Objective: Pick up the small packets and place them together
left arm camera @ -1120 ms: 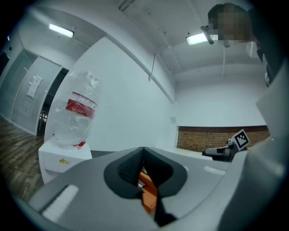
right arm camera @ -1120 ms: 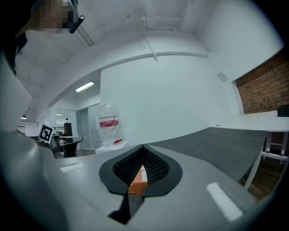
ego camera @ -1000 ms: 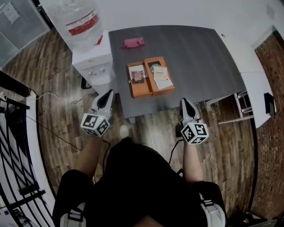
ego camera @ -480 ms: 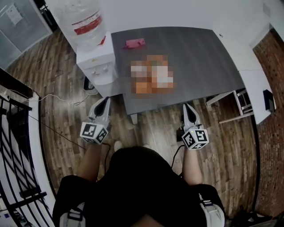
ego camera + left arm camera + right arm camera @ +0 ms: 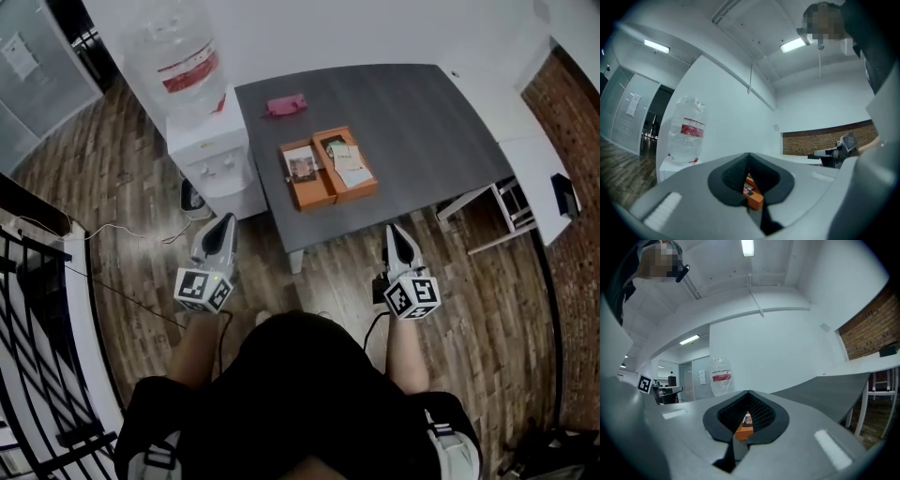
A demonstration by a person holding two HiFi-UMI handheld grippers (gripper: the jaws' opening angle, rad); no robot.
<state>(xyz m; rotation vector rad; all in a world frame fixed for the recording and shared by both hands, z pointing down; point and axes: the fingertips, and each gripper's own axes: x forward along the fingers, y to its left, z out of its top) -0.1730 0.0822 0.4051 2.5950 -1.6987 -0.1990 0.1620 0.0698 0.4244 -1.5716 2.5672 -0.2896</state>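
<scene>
A: Claws gripping anything?
B: No. Left claw [image 5: 224, 221] is hovering shut, empty, off the table's [image 5: 422, 122] near edge; small packets [image 5: 349, 167] are lying in the orange tray [image 5: 319, 194] near that edge; right claw [image 5: 396, 231] is hovering shut too.

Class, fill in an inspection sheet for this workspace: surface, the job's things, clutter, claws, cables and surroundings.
Surface: dark grey table.
Job's things: small packets lying in an orange tray with two compartments, left of the table's centre.
Clutter: a pink item near the table's far left corner.
Claws: left claw and right claw both shut and empty, held short of the table's near edge.
Cables: thin cables on the wood floor at left.
Surroundings: water dispenser against the table's left side; white desk and stool to the right; black railing far left.
</scene>
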